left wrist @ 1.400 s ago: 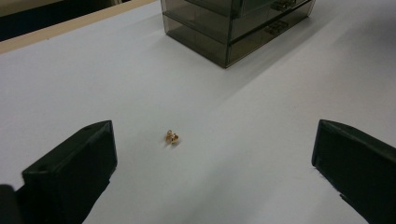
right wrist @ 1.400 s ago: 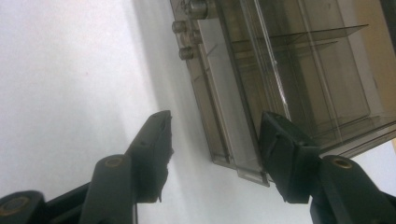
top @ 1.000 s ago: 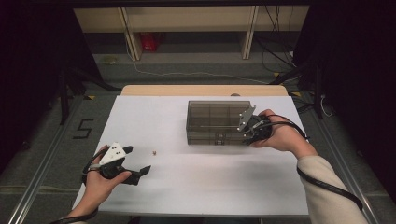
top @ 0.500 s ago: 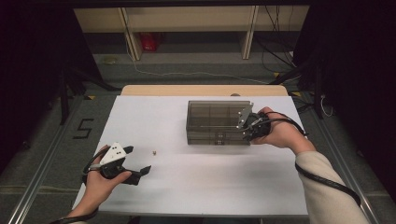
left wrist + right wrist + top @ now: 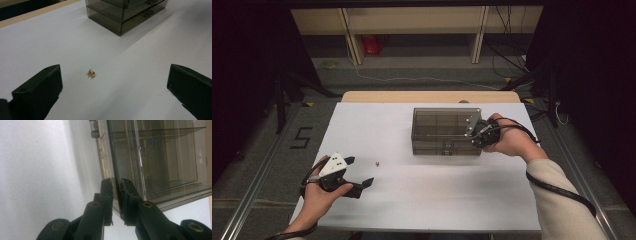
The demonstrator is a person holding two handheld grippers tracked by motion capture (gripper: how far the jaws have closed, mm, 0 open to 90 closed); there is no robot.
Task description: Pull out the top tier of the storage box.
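Black jaws of the right gripper [image 5: 115,185] have just been closing and now pinch the thin side wall of the smoky clear plastic box [image 5: 444,131], which stands on the white table [image 5: 427,200] toward its far right. The left gripper [image 5: 358,174] rests with jaws spread wide, a small golden piece [image 5: 91,72] lying between them, untouched. The wall is smooth, so I think the box may slip or tilt if it is lifted.

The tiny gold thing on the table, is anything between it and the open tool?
No. The tiny gold thing lies on bare white table, just ahead of the left tool, whose jaws stand wide apart. The smoky plastic box sits farther off, where the right tool pinches its wall.
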